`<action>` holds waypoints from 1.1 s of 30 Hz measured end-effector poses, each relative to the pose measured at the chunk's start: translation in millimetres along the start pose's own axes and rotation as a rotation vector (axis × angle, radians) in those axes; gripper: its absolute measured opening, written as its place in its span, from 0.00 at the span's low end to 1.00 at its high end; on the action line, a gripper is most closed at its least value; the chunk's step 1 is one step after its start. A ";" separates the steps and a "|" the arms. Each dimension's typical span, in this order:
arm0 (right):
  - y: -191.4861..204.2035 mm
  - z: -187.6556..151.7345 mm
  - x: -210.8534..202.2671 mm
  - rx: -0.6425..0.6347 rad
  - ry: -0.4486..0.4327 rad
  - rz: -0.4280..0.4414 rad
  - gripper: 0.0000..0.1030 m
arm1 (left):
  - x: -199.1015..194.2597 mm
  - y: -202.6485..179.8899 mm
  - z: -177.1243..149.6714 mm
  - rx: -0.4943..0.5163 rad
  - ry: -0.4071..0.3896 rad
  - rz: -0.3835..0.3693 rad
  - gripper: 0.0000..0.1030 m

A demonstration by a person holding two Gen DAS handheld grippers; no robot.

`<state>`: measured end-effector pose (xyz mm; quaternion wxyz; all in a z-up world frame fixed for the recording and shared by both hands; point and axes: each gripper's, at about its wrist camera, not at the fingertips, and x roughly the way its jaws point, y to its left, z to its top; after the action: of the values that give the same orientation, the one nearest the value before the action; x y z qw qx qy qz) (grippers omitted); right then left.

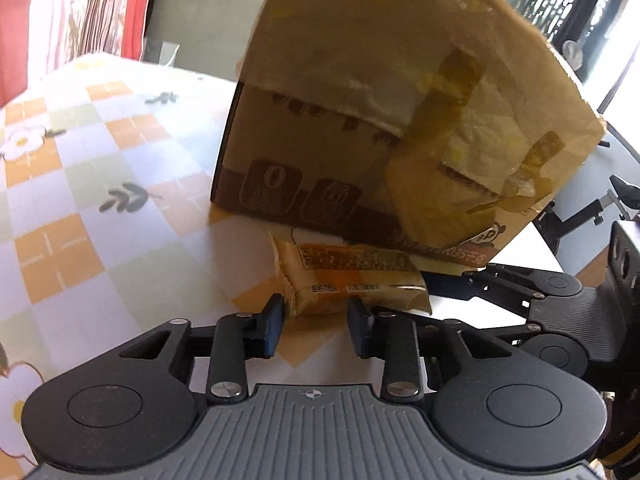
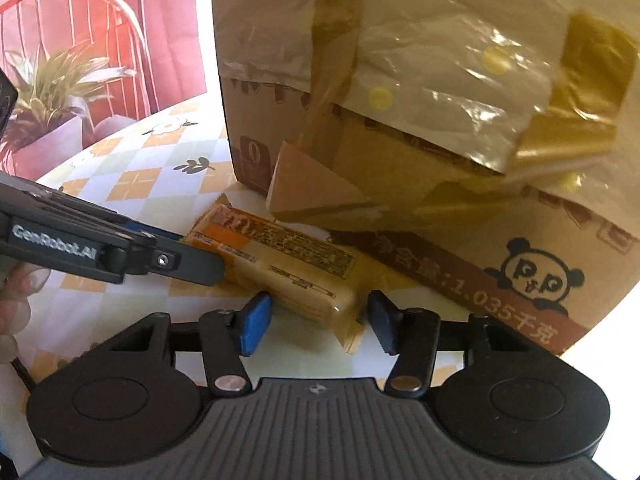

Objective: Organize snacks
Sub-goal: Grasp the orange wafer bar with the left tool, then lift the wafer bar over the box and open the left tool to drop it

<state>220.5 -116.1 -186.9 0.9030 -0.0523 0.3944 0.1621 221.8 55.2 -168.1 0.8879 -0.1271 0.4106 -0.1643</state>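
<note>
At lower centre of each wrist view, the left gripper [image 1: 316,322] and right gripper [image 2: 316,326] stood part open astride opposite ends of the snack packet [image 1: 352,280], pads not visibly pressing. It lay on the table [image 1: 80,200] against the cardboard box [image 1: 380,120]. Best practice: close squarely, lift level, clear the box.

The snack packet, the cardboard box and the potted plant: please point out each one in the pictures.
snack packet [image 2: 280,264]: right wrist view, on its printed top face.
cardboard box [image 1: 320,152]: left wrist view, on its front wall.
potted plant [image 2: 52,88]: right wrist view, on its leaves.
</note>
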 end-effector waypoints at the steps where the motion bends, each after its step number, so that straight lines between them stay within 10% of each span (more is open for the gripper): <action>1: 0.8 -0.1 -0.1 0.000 -0.003 -0.002 0.52 | -2.7 0.7 1.6 0.003 -0.009 -0.002 0.44; 19: 1.1 3.3 2.2 0.043 -0.011 -0.003 0.42 | 23.3 23.8 29.4 -0.091 -0.030 -0.036 0.44; 33: 9.8 -36.8 -44.9 0.129 -0.023 -0.026 0.39 | 1.2 -31.1 -1.2 0.048 -0.029 -0.038 0.44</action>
<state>163.0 -126.3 -178.9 0.9110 0.0026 0.3929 0.1251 215.8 26.2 -158.5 0.8931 -0.1157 0.3912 -0.1895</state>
